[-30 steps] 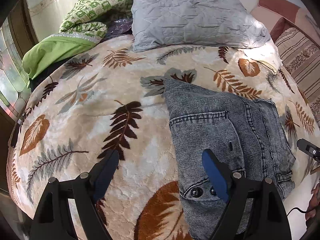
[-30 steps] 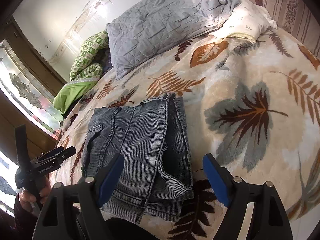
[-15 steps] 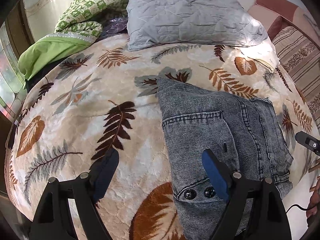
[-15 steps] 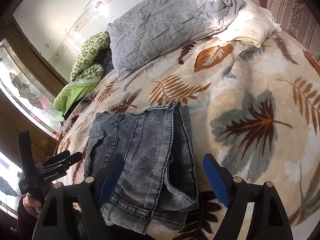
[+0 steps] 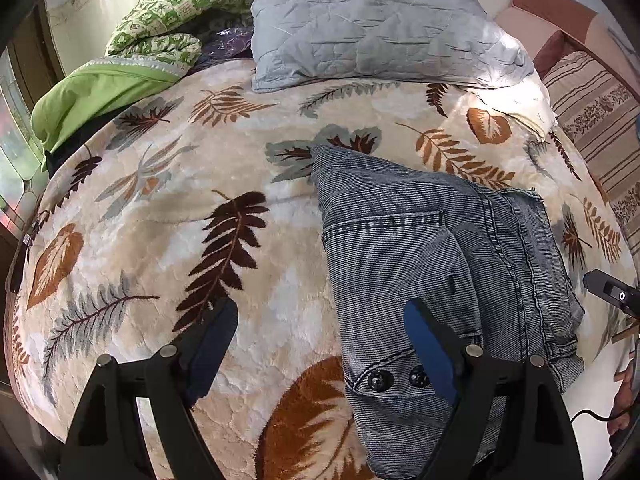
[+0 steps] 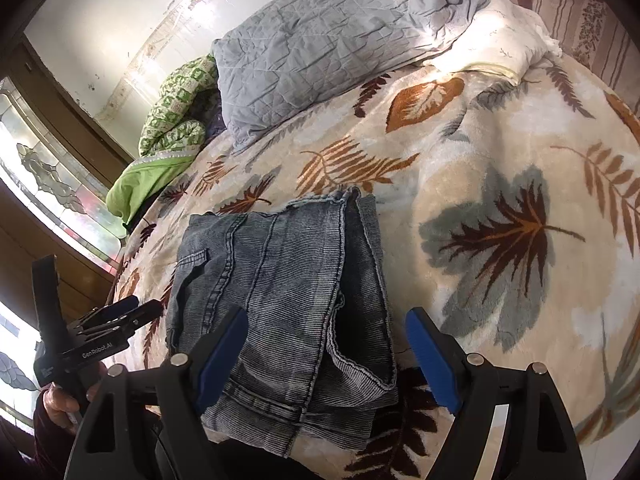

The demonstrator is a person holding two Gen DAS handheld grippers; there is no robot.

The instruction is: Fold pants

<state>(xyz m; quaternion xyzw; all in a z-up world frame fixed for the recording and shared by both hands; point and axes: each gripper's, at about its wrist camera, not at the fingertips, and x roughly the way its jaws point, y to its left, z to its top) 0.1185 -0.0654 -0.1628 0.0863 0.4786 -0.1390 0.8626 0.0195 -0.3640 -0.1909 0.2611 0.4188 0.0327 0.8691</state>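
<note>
Denim pants [image 5: 432,248] are lying folded near the blanket's [image 5: 168,208] front edge, both grippers [image 5: 320,344] [image 6: 326,354] hovering spread apart, gripping nothing.

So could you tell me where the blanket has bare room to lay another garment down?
Widest bare stretch: blanket left of the jeans, up to the green quilt. Another lies right of the jeans, below the white pillow. The head end is crowded with the grey pillow.
</note>
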